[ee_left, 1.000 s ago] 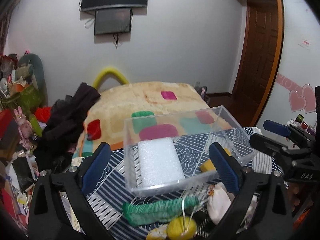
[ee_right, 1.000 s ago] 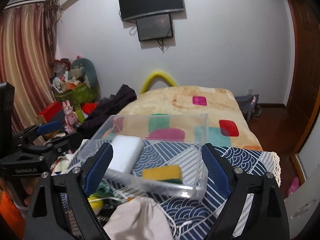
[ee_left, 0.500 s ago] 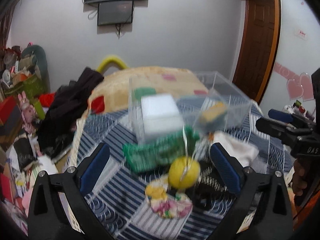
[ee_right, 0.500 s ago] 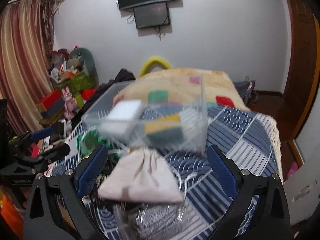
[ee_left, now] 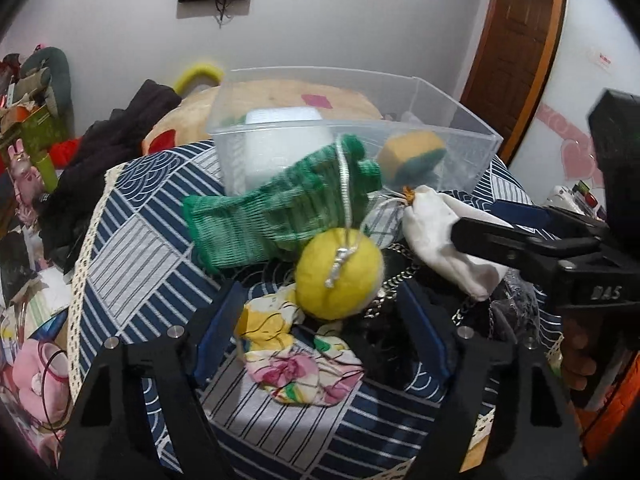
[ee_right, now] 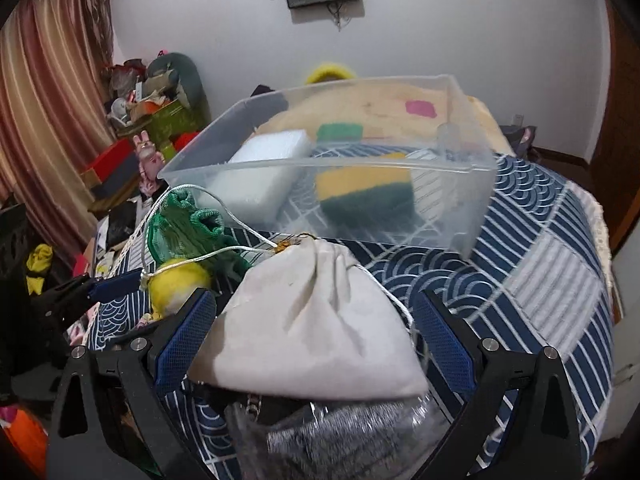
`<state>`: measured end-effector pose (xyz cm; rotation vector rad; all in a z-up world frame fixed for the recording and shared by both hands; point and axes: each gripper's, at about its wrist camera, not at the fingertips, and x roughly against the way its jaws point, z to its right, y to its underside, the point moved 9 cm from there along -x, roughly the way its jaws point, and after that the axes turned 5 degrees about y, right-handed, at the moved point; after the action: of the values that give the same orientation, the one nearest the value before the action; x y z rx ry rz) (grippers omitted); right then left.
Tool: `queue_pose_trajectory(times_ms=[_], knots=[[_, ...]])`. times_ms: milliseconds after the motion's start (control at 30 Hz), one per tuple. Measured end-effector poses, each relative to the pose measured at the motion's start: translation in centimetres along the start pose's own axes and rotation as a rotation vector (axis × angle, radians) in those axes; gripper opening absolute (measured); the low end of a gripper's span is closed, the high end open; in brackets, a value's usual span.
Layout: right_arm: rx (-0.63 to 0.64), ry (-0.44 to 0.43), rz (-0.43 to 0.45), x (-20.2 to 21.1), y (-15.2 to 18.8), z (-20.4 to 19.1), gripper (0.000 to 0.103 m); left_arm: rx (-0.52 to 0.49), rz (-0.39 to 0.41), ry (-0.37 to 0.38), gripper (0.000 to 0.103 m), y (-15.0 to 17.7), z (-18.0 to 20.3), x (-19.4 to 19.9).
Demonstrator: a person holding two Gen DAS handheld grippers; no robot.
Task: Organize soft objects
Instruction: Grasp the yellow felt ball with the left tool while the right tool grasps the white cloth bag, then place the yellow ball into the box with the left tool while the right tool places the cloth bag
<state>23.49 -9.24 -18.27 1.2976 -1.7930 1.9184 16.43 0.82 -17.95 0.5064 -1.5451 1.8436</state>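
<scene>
**Both claws released over soft items in front of the bin**

Landmark: clear bin (ee_left: pixel 352 128) on the striped cloth (ee_right: pixel 540 264). Inside it lie a white foam block (ee_right: pixel 260 168) and a yellow-green sponge (ee_right: pixel 366 192).

In front of the bin: green glove (ee_left: pixel 276 212), yellow ball (ee_left: pixel 340 276), floral cloth (ee_left: pixel 296 364), white pouch (ee_right: pixel 316 320). The pouch cord (ee_right: pixel 224 256) lies across glove and ball.

Left claw (ee_left: pixel 320 336): released, straddling the ball and floral cloth. Right claw (ee_right: pixel 308 336): released, straddling the pouch, which blocks its view of items beneath.
</scene>
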Motion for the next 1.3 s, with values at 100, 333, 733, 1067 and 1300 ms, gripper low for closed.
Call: queue_pose_trajectory(times_ms=[100, 333, 733, 1067, 1300], knots=[[0.002, -0.005, -0.038, -1.0, 0.5, -0.1, 0.095, -0.016, 0.002, 0.006, 0.075, -0.2, 0.6, -0.5], [-0.009, -0.038, -0.091, -1.6, 2.3, 0.1, 0.068, -0.006, -0.005, 0.022, 0.052, -0.9, 0.7, -1.7], [-0.063, -0.041, 0.013, 2.5, 2.4, 2.2, 0.023, -0.086, 0.041, 0.026, 0.042, -0.6, 1.8, -0.6], [0.038, 0.078, 0.187, 7.8, 0.1, 1.9, 0.022, -0.088, 0.106, 0.007, 0.042, -1.9, 1.7, 2.2], [0.03, 0.084, 0.281, 10.0, -2.7, 2.1, 0.022, -0.073, 0.15, 0.012, 0.042, -3.1, 1.6, 4.1]])
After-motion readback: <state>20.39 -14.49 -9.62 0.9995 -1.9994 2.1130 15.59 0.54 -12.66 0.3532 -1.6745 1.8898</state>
